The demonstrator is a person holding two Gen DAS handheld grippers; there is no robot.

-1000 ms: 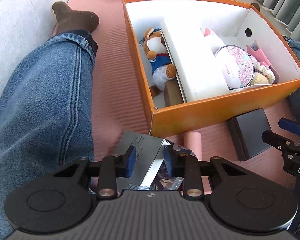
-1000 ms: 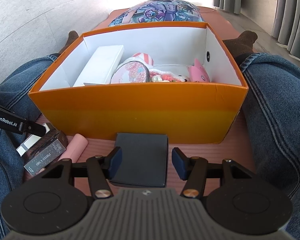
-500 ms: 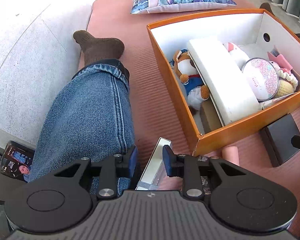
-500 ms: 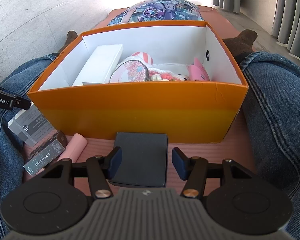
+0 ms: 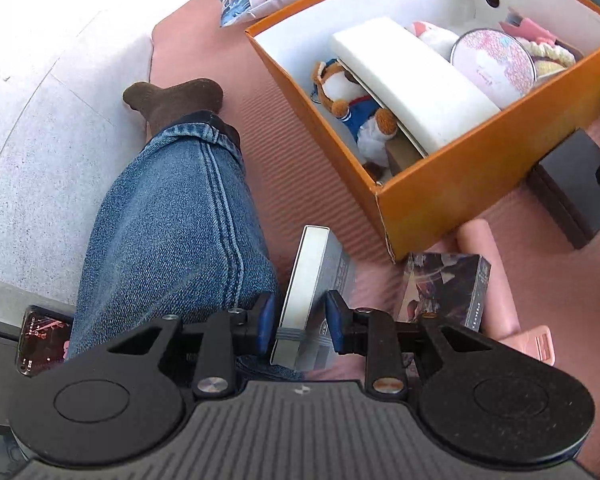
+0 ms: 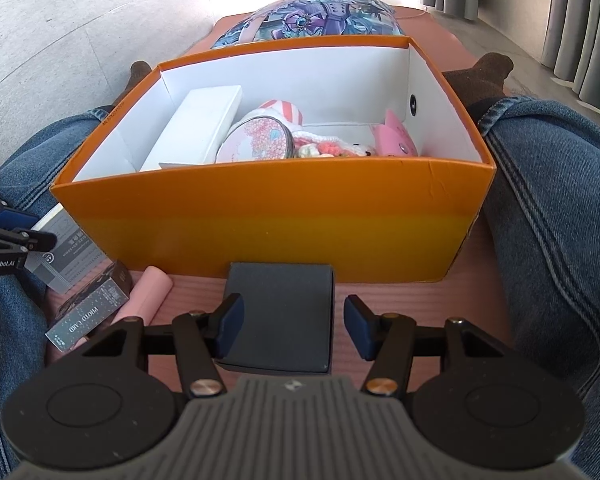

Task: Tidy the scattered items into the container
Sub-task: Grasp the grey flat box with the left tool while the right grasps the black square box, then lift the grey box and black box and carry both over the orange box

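The left tongs (image 5: 300,322) have lifted the grey box (image 5: 314,280) off the mat, clamped tight, so it can go into the orange box (image 5: 480,184) next. The right tongs (image 6: 291,324) wait apart around the black box (image 6: 280,312)

Plush dog (image 5: 356,108) partly tucked under the white box (image 5: 412,80) in the orange shoebox (image 5: 460,184), phone (image 5: 40,338) half hidden behind the knee, dark box (image 5: 572,184) cut by the frame edge, silver box (image 5: 304,292) print unreadable.
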